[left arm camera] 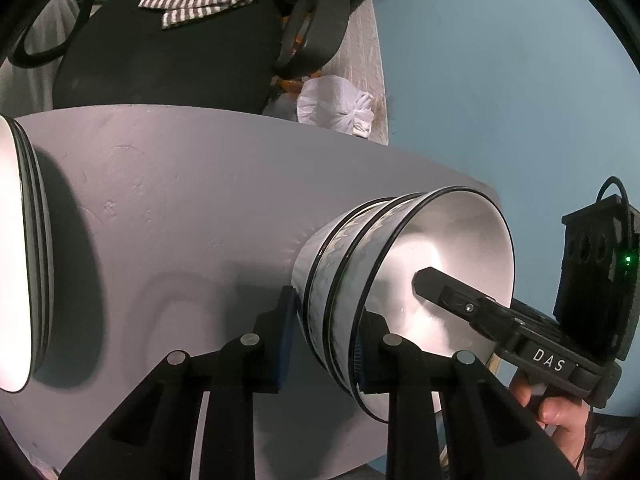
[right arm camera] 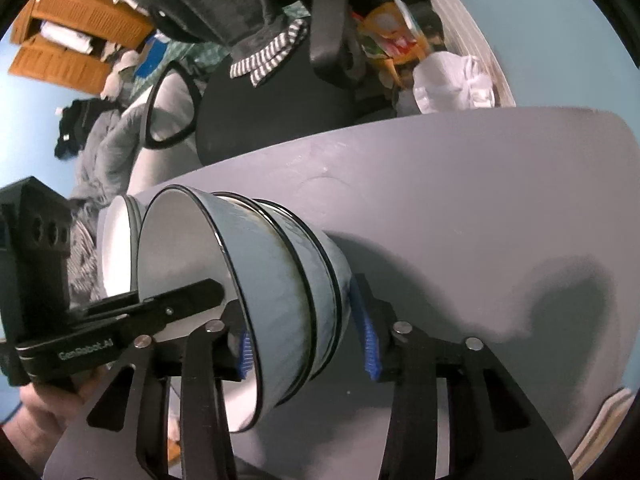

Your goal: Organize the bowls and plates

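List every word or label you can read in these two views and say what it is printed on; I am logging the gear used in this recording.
"DAS": white letters on the body of the right gripper, seen from the left wrist view.
"GenRobot.AI": pale letters on the body of the left gripper, seen from the right wrist view; slightly soft but readable.
Nothing readable on the bowls, the plates or the table.

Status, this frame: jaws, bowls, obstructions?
Left gripper jaws astride bowl stack wall, contact unclear. Right gripper jaws open astride opposite wall. Stack sits on table, plates aside, nothing blocking.
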Demonstrator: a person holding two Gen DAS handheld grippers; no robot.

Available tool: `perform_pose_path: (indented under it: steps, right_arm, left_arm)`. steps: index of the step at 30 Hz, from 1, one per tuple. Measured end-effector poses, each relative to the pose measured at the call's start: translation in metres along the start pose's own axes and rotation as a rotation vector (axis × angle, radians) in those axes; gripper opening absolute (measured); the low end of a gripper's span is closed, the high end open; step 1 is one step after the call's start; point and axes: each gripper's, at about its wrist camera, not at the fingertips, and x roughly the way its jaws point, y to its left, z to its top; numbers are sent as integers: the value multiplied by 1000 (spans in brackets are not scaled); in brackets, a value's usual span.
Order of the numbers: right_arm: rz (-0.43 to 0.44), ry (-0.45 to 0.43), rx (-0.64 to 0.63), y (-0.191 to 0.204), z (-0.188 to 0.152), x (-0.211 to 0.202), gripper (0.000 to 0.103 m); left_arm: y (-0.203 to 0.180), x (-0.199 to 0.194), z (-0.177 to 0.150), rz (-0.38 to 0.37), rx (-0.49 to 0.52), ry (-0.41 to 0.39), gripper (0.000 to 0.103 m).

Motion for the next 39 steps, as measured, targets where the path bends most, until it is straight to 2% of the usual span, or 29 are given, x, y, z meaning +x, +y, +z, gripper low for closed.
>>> perform_pose_path:
  steps: [7, 15, 27, 39]
  right_arm:
    - [10, 41, -3, -1, 3, -1, 32]
    - [-49, 97, -94, 10, 6, 0, 27]
    - [-57, 123, -52, 13, 0, 1, 26]
    - [-56, 143, -61, 34, -16, 7, 25]
  left_arm:
    - [4, 0, 1, -29, -14, 19, 27]
    - [3, 0, 1, 5, 16, 25, 26]
    - [-3, -1, 4, 30, 7, 43, 25]
    - [11, -20, -13, 47, 2, 34, 25]
